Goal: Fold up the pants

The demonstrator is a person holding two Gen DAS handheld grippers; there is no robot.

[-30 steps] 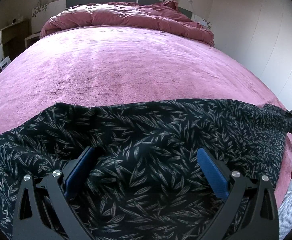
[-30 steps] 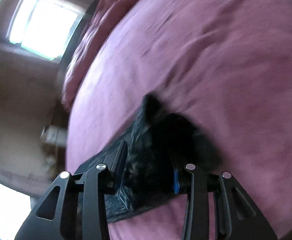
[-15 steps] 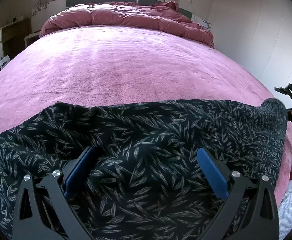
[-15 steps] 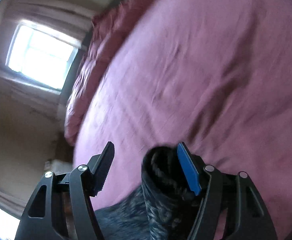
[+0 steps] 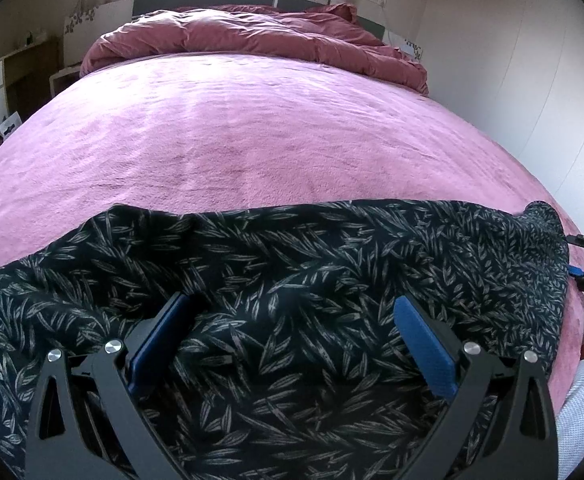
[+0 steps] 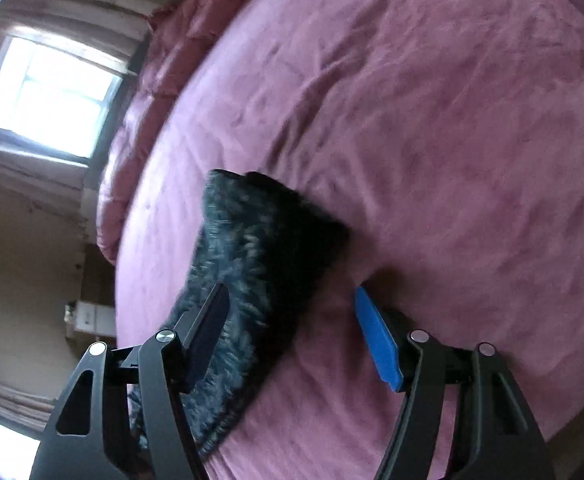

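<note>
Dark leaf-print pants (image 5: 292,272) lie spread across the near edge – one end bunched at right

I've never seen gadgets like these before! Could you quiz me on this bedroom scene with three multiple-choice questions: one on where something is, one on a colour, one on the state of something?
1. Where do the pants lie?
A. Along the near edge of the bed
B. On the duvet by the headboard
C. On the floor

2. What colour is the bed cover?
A. Grey
B. Pink
C. Green

3. How does the right gripper stand?
A. Clamped on the pants
B. Out of sight
C. Open, one end of the pants between its fingers

Answers:
1. A: the dark leaf-print cloth stretches across the near edge, right in front of the left gripper.
2. B: pink plush shows in both views.
3. C: the blue pad stands clear of the cloth; the jaws have just been closing a little.
</note>
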